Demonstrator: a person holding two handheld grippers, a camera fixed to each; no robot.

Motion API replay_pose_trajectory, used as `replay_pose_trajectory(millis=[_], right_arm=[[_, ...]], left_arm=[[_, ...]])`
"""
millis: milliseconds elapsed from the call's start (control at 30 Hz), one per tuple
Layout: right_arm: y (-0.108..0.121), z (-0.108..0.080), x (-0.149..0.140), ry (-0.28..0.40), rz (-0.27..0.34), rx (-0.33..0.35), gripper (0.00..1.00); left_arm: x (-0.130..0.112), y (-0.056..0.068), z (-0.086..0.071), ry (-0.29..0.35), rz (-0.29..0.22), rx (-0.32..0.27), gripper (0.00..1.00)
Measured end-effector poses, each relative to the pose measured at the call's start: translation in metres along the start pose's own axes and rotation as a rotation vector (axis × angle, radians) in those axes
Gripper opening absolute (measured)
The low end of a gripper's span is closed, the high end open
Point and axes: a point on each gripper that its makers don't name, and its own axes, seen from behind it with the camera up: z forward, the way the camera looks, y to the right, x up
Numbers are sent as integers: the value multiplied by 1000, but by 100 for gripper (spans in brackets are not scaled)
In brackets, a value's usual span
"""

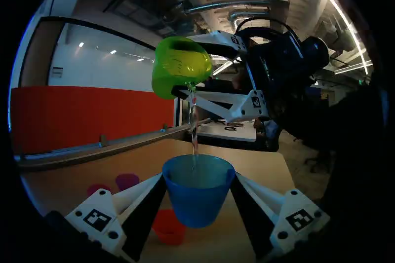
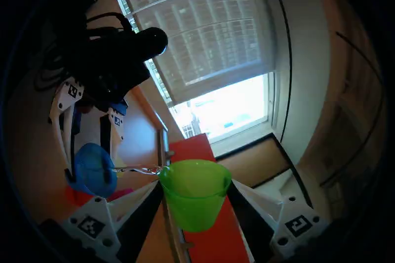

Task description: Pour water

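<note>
Spill risk: the water stream is thin and enters the blue cup inside its rim. A sharper tip or sideways drift of the green cup would likely throw it onto the table.
Overfill risk: fill level is hard to read; pouring too long would flood the rim.
Green cup axis: tipped well over, long axis near horizontal, pouring lip lowered above the blue cup's mouth.
Blue cup axis: upright, mouth up, held above the table.
Left gripper: jaws clamped on the blue cup's sides.
Right gripper: jaws clamped on the green cup.
Nearby: red cup and purple cup stand on the table below.
</note>
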Motion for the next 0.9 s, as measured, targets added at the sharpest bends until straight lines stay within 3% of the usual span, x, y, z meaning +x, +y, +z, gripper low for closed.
replay_pose_trajectory(millis=[900], right_arm=[[9,-2,0,-8,-92,-16,91]], left_arm=[[0,1,1,0,9,0,87]])
